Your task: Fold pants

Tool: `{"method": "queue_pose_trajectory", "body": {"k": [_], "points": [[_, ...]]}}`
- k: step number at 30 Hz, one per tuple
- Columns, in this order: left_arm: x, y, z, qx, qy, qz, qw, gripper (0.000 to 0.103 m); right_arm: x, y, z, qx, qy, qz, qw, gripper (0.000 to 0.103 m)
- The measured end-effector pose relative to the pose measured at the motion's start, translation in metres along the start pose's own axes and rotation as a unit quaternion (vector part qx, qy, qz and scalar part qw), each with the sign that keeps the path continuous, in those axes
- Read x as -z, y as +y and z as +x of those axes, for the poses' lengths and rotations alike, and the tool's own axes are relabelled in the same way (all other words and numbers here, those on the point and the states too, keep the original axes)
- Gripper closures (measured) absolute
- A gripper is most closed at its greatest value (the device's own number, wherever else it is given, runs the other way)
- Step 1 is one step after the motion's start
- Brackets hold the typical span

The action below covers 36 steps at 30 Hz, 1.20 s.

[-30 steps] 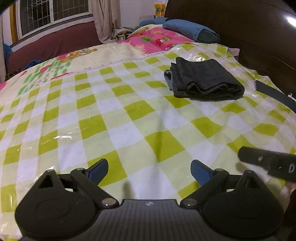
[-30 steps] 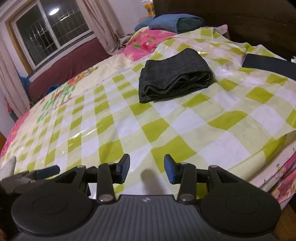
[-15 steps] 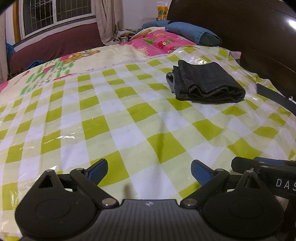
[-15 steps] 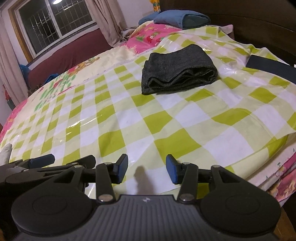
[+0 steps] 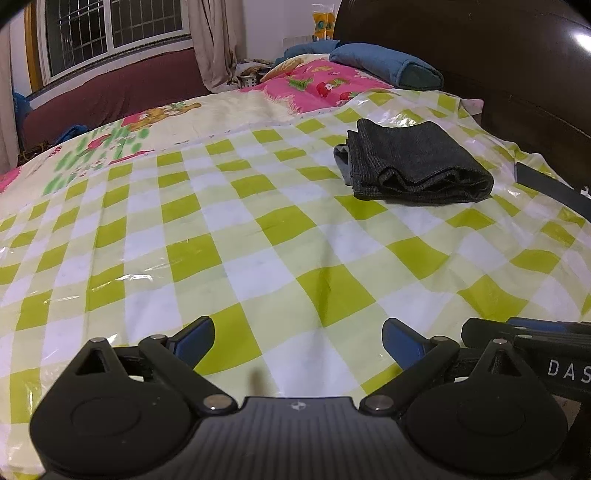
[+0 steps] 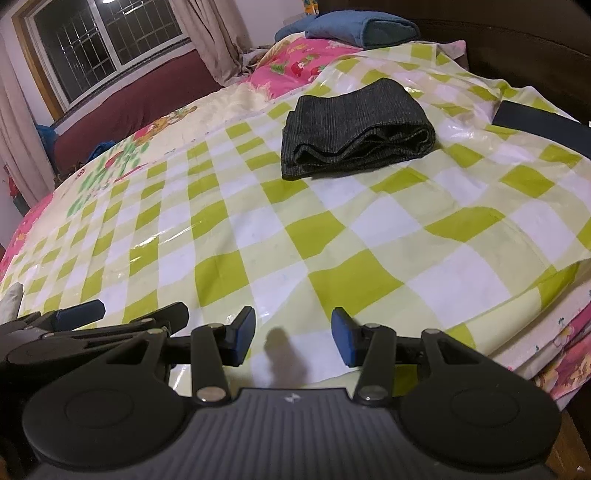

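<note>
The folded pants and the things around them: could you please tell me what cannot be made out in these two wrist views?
- Folded pants: inner layers and underside hidden by the top fold, both views.
- Dark strip on the checked sheet: cut off by the right edge, both views.
- Right claw, open: in the left wrist view only its side shows, its lettering cut by the edge.
- Yellow item by the headboard: too small, left wrist view.

White letters "DAS" on the right claw (image 5: 532,334) body.
</note>
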<state>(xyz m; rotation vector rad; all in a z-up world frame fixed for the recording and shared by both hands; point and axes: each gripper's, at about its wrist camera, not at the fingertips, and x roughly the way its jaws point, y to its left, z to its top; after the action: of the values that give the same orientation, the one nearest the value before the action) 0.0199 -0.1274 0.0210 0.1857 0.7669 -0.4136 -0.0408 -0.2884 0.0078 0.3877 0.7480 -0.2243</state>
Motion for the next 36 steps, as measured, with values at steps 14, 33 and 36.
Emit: {"method": "queue_pose_trajectory", "body": {"k": [14,33,36], "points": [[-0.001,-0.0009,0.0008,-0.009,0.003,0.008,0.9999,0.0,0.0002,0.0005,0.0013,0.001,0.003,0.0,1.0,0.056],[-0.0005,-0.0016,0.0011,-0.011,0.002,0.01,0.9999,0.0,0.0007,0.001,0.0013,0.001,0.003,0.001,1.0,0.056],[-0.0007,-0.0005,0.0008,-0.011,0.003,0.011,0.9999,0.0,0.0006,0.001,0.0013,0.001,0.004,0.001,1.0,0.056]]}}
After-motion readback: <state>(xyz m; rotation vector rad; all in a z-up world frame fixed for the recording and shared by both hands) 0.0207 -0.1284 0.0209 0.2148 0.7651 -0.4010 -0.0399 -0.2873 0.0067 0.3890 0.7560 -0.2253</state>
